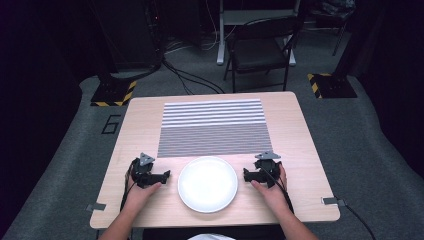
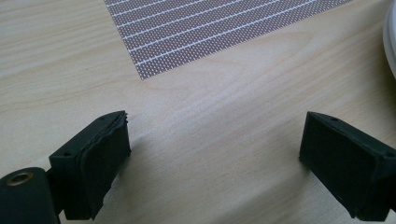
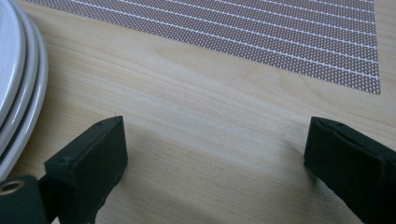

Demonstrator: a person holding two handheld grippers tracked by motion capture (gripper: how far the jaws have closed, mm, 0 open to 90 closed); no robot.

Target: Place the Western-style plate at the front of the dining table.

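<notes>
Pale wood grain covers the rectangular table [image 1: 300, 150], and a round white plate [image 1: 208, 183] sits on it near the front edge, in the middle between the two hands. Beyond the plate, farther from the person, lies a flat striped placemat [image 1: 214, 127] in grey and white, its near edge just beside the plate's far rim.

The left gripper [image 1: 165, 176], black with a grey three-cornered plate on top, rests low over the table just left of the white plate, near it but apart. In the left gripper view its jaws stand wide apart with only bare wood between them; the placemat's corner [image 2: 144, 74] lies ahead and the plate's rim [image 2: 390, 42] shows at the right edge.

The right gripper [image 1: 246, 174], built the same, sits just right of the plate, also near and apart. In the right gripper view its jaws are spread wide over bare wood, holding nothing, with the plate's rim [image 3: 21, 98] at the left and the placemat [image 3: 280, 37] across the far side.
</notes>
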